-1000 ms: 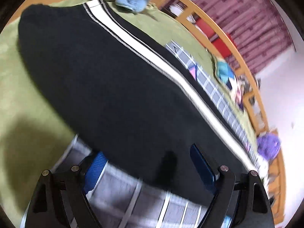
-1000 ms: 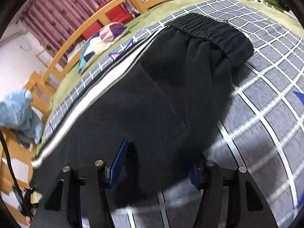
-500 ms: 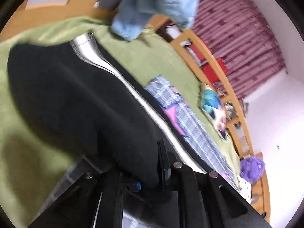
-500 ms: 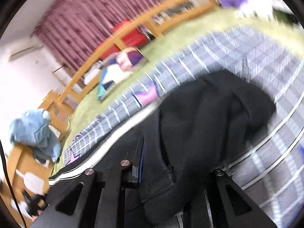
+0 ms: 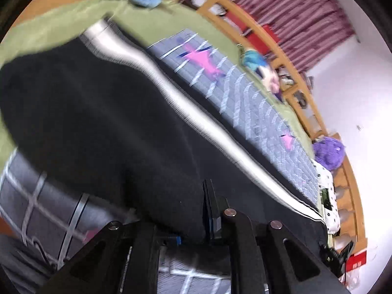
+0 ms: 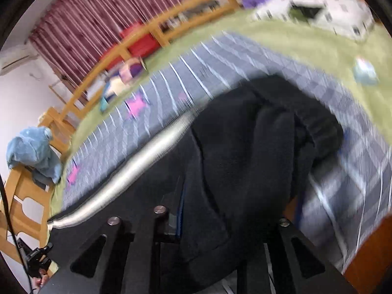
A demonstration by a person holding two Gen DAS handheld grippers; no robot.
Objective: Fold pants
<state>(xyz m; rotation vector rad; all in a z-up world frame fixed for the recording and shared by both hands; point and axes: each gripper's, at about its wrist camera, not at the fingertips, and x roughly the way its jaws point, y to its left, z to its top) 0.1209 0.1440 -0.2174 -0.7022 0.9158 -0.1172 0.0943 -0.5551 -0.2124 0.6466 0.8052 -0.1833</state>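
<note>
The left hand-held gripper [image 5: 193, 223] was clamped on the near edge of the pants [image 5: 103, 127], black cloth bunched between its closed jaws. The right hand-held gripper [image 6: 235, 218] likewise held a thick roll of the pants [image 6: 245, 147] near the elasticated waistband [image 6: 316, 125], its jaws pinched on the fabric with one finger largely buried in the cloth. From both grips the garment ran outward across the bed, its white side stripe [image 5: 196, 122] marking the far edge; in the right wrist view the same stripe [image 6: 137, 166] curved away toward the leg end. The pants lay on a grey checked blanket [image 5: 257, 112] spread over a green sheet [image 5: 49, 31], with a wooden bed rail [image 6: 117, 54] and a blue cloth [image 6: 34, 152] beyond. Both views were smeared by motion. The step in hand appeared to be the lengthwise fold, the near edge being carried over to the stripe. To do it well, both grippers should probably travel level and at equal pace, keeping the cloth taut between them so that no slack wrinkles under the fold. The held edge should meet the striped edge squarely before release. The bulk at the waistband seemed the likelier place for uneven layers, so the right grip warranted a slower, flatter lay-down.
</note>
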